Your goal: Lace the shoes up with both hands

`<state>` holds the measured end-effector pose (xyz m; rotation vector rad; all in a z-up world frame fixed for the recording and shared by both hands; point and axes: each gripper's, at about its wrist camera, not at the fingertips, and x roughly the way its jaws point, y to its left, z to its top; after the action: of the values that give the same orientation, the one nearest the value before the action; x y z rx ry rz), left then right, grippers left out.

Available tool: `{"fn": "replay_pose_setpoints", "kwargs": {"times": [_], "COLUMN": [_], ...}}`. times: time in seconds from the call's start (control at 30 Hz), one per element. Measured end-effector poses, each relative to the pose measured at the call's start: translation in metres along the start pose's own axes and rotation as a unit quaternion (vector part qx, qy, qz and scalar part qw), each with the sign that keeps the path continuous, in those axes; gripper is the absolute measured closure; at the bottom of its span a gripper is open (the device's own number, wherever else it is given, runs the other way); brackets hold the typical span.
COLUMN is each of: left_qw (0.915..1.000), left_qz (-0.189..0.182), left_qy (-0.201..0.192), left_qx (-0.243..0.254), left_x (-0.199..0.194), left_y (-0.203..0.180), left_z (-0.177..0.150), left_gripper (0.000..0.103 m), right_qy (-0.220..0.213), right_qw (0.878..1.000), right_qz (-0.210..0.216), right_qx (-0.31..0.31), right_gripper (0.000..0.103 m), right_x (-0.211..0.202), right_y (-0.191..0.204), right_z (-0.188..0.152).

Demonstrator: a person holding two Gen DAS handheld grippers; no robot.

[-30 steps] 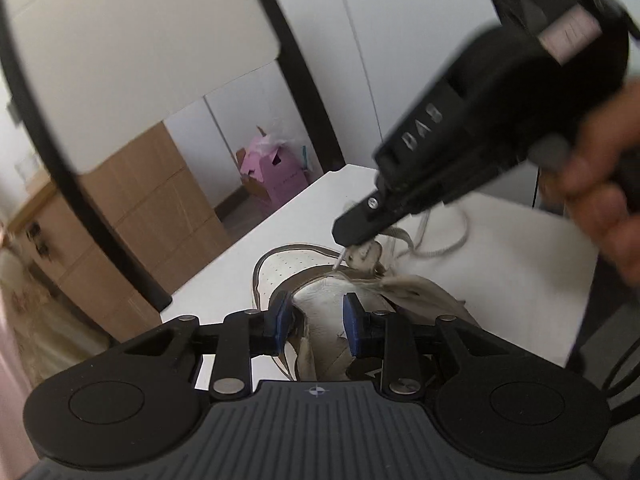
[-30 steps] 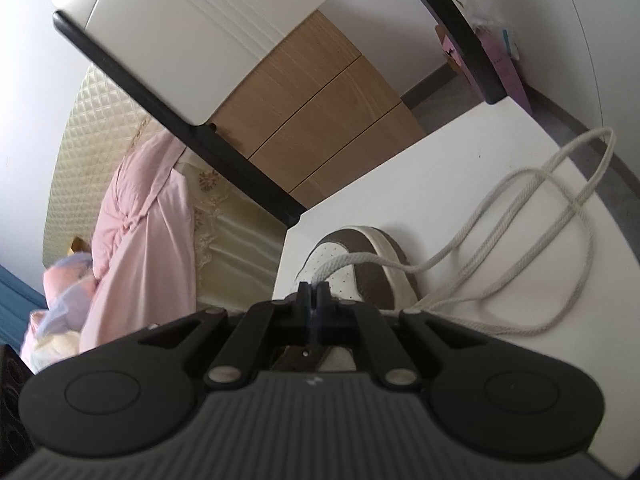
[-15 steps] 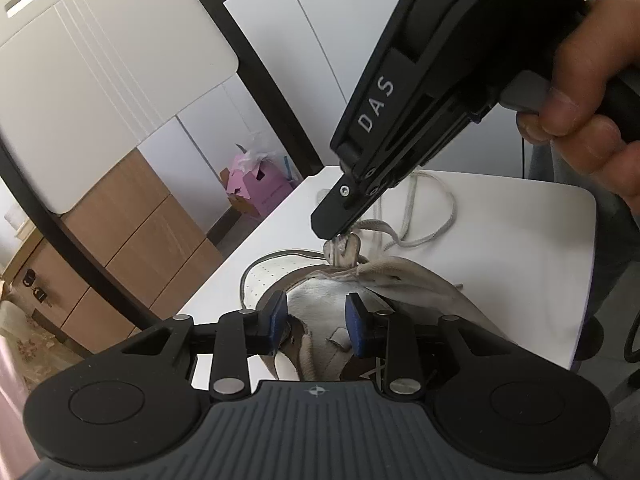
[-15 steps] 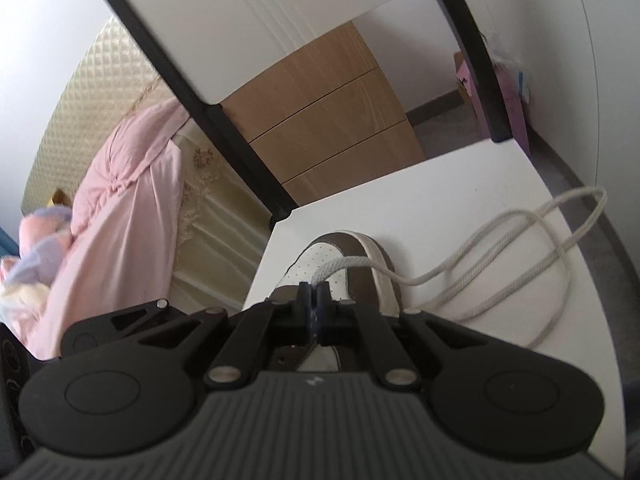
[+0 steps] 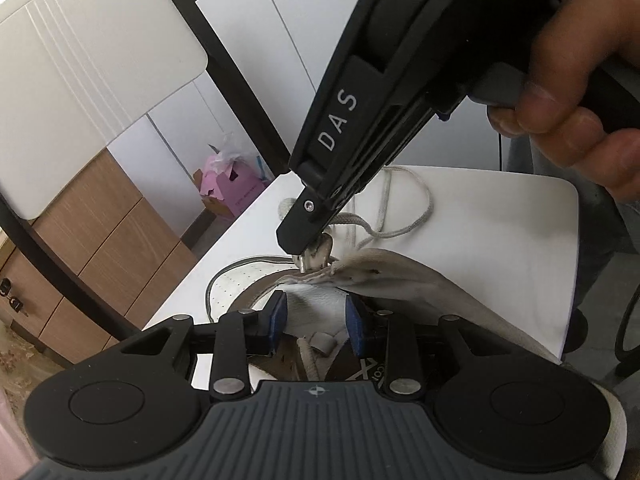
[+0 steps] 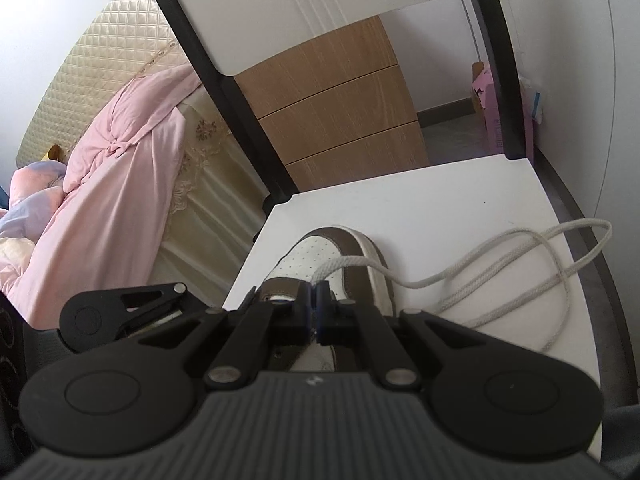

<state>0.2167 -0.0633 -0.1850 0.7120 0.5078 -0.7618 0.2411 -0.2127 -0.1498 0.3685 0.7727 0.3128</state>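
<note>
A brown-and-white sneaker (image 5: pixel 400 276) lies on a white chair seat (image 5: pixel 500 232), toe pointing away. My left gripper (image 5: pixel 315 318) is shut on the shoe's white tongue (image 5: pixel 316 300), a blue pad on each side. My right gripper (image 5: pixel 310 258) comes down from the upper right, held by a hand (image 5: pixel 580 80). It is shut on the end of the off-white lace (image 5: pixel 404 224) at the edge of the eyelet flap. In the right wrist view the right gripper (image 6: pixel 313 300) has its pads together on the lace (image 6: pixel 500 264). The lace runs over the sneaker (image 6: pixel 320 252) and loops across the seat.
The seat's (image 6: pixel 420 208) right edge is close to the lace loops. The chair's white backrest (image 6: pixel 300 8) on black posts stands behind the shoe. Wooden drawers (image 6: pixel 340 120), a pink box (image 5: pixel 232 188) on the floor and a bed with a pink quilt (image 6: pixel 120 160) lie beyond.
The right gripper has rolled and come nearer to the left camera, its tip staying at the eyelet flap with the lace. The left gripper has kept its hold on the tongue.
</note>
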Motion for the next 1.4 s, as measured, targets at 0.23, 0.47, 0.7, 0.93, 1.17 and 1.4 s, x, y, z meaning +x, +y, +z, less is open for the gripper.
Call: {"fn": "replay_pose_setpoints", "kwargs": {"times": [0.23,0.47,0.7,0.93,1.17,1.4], "left_qw": [0.9999,0.999,0.9988,0.9979,0.9968,0.9944], "left_qz": [0.005,0.001,0.009,0.024,0.048,0.043], "left_qy": [-0.004,-0.012,-0.011,-0.003,0.011,0.008], "left_qx": [-0.015,-0.043,-0.047,-0.06,-0.064,-0.096], "left_x": [-0.002,-0.004,0.0,0.002,-0.004,-0.011], "left_y": [-0.002,0.003,0.004,0.007,-0.004,0.001], "left_z": [0.002,0.003,0.006,0.009,0.013,0.014], "left_gripper": [0.066,0.066,0.068,0.084,0.096,0.098], "right_qy": [0.018,0.022,0.032,0.034,0.026,0.021], "right_qw": [0.999,0.986,0.987,0.989,0.994,0.996], "right_qz": [0.029,0.074,0.075,0.075,0.059,0.046], "right_qx": [0.015,0.146,0.138,0.121,0.084,0.067], "right_gripper": [0.1,0.1,0.1,0.101,0.101,0.102], "right_x": [0.007,0.011,0.013,0.013,0.012,0.012], "right_y": [-0.003,-0.034,-0.029,-0.029,-0.022,-0.018], "right_z": [-0.002,-0.004,-0.002,-0.001,-0.001,-0.001]}}
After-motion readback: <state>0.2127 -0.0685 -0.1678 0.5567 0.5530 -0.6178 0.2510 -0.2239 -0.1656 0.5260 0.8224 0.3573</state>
